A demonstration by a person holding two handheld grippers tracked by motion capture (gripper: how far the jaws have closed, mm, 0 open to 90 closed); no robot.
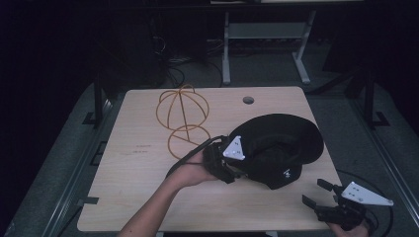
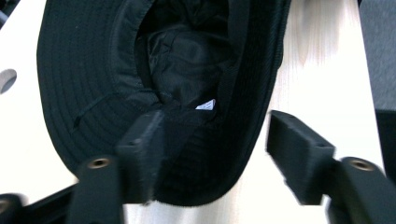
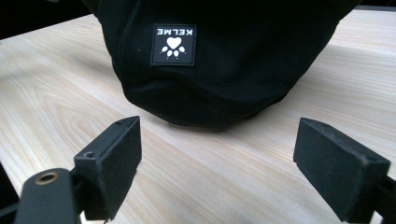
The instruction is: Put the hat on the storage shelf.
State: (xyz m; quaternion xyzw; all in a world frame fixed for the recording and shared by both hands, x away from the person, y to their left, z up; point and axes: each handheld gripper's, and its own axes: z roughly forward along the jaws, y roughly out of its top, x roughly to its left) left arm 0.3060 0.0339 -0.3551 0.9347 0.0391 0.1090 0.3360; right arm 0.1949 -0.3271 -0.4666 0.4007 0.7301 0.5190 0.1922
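Lying upturned, black hat (image 1: 276, 143), hollow crown

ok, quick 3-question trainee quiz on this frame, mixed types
1. True or false: the right gripper grips the black hat.
2. What is the left gripper placed around? A) hat brim B) wire hat stand C) table edge
3. Fill in: the gold wire hat stand is on the table to the ___ of the hat in the high view.

Key: 1 false, its jaws are apart and short of the hat. 2 A. 3 left.
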